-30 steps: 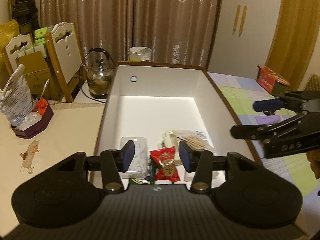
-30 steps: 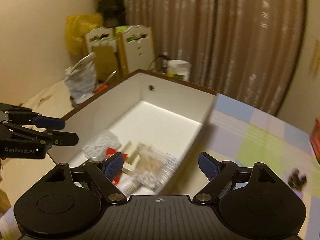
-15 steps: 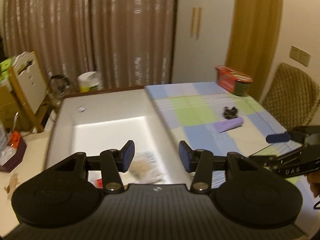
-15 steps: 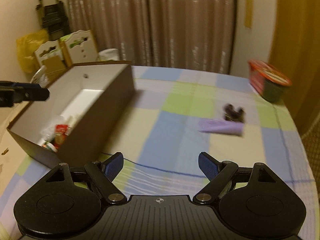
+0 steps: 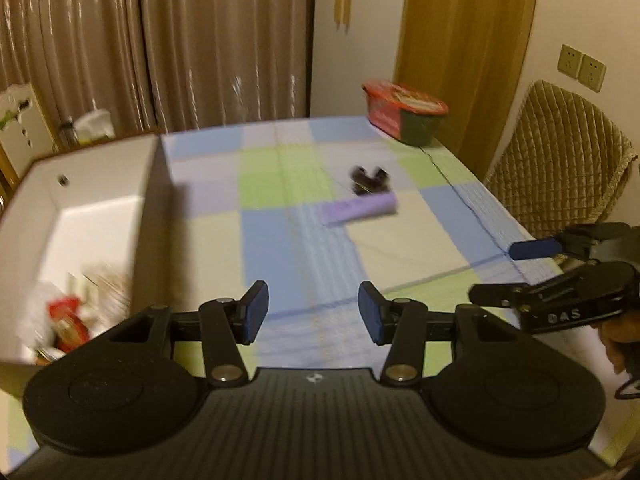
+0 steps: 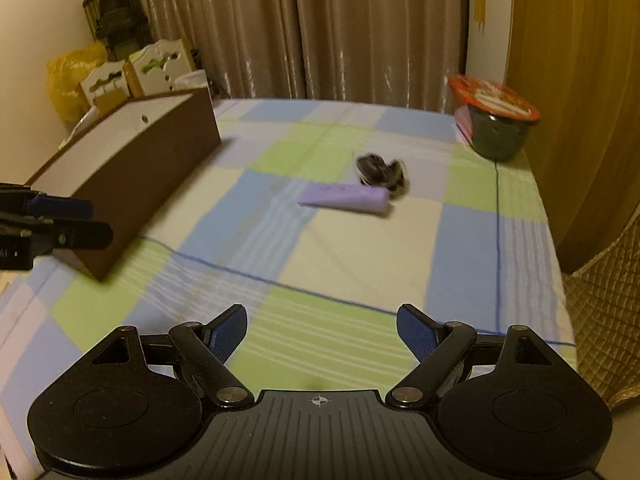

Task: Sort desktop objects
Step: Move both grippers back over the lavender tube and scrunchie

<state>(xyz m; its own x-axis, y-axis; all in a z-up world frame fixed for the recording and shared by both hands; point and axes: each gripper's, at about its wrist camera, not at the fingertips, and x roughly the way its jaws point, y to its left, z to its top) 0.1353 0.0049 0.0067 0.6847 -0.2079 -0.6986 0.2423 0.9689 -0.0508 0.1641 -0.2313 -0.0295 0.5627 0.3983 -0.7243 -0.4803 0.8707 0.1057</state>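
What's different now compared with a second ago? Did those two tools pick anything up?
Both tools swung away from the box toward the open tablecloth; the left tool and right tool now face the purple tube and the dark clip beside it. Neither took hold of anything; both stayed open and empty. The box's contents, tube, clip and red bowl look unmoved.

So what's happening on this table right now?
A person holds a gripper in each hand, both open and empty: the left gripper and the right gripper hover over the checked tablecloth. A purple tube and a small dark object, too blurred to identify, lie unsorted ahead of them. The white-lined box at left already holds some packets.
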